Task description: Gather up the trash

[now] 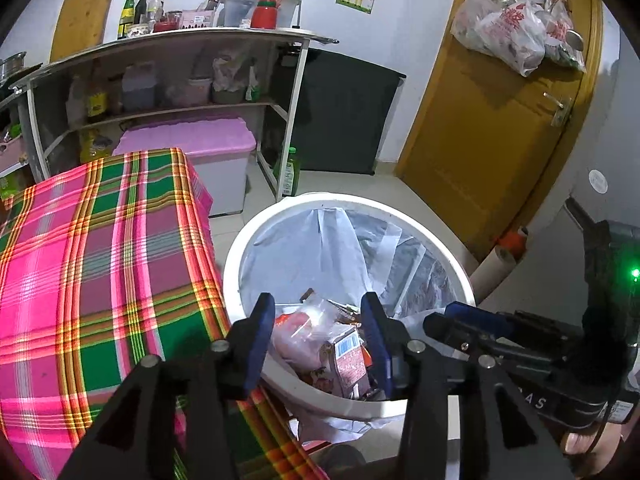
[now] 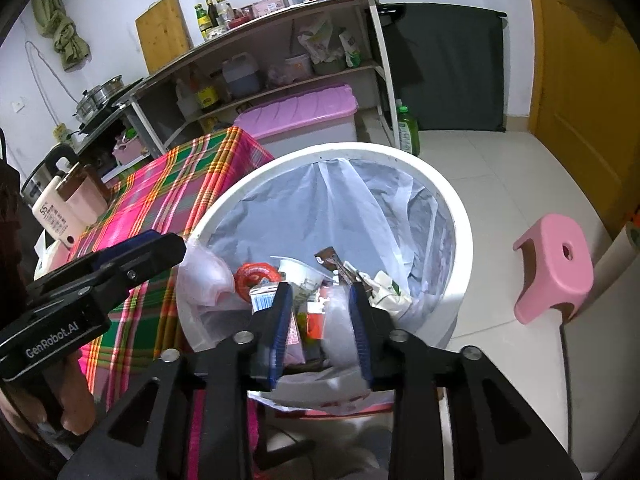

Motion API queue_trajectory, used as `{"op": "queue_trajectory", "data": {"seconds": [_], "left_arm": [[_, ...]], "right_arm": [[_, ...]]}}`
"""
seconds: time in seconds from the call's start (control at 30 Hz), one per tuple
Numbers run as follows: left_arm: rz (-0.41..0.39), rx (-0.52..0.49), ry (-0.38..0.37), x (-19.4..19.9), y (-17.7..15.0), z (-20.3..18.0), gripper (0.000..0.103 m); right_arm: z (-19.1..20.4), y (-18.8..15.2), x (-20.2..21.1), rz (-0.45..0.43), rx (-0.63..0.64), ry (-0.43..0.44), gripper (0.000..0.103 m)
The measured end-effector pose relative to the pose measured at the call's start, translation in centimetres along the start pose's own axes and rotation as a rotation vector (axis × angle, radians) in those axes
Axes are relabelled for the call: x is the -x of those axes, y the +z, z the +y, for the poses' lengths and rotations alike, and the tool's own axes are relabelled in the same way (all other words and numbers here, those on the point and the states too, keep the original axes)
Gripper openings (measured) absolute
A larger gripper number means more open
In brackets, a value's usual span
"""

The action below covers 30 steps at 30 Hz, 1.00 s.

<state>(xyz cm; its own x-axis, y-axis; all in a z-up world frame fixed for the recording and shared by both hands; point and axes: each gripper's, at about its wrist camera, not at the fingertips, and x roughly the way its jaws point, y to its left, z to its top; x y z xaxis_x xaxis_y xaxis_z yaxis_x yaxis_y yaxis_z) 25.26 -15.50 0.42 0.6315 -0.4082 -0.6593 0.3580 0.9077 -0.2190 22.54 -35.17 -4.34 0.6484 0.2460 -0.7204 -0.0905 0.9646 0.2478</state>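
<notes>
Both sets of tongs, left [image 1: 320, 320] and right [image 2: 320, 312], hang with jaws apart and empty over the white bin [image 1: 248, 248], which stands just beside the plaid-covered bench [image 1: 100, 260]. Inside its clear liner [image 2: 328, 200] lies the collected trash [image 2: 288, 276]: wrappers, cartons and a plastic bag, apparently just dropped.

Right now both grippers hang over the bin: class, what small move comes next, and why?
Probably draw both back toward the plaid tablecloth. The left gripper and right gripper look open and empty over the white bin, its trash already inside.
</notes>
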Motion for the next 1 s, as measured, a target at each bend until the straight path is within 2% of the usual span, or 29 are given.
{"op": "queue_trajectory", "data": {"seconds": [0.03,0.3,1.0], "left_arm": [[0.0,0.002,0.001,0.0,0.0,0.1,0.047],[-0.023,0.012,0.004,1.6,-0.3,0.4,0.047],[-0.123,0.021,0.104,10.2,-4.7,0.4,0.047]], "right_arm": [[0.0,0.0,0.0,-0.001,0.0,0.001,0.041],[0.5,-0.3,1.3,-0.029,0.008,-0.002,0.041],[7.2,-4.2,8.3,-0.136,0.148,0.019,0.041]]}}
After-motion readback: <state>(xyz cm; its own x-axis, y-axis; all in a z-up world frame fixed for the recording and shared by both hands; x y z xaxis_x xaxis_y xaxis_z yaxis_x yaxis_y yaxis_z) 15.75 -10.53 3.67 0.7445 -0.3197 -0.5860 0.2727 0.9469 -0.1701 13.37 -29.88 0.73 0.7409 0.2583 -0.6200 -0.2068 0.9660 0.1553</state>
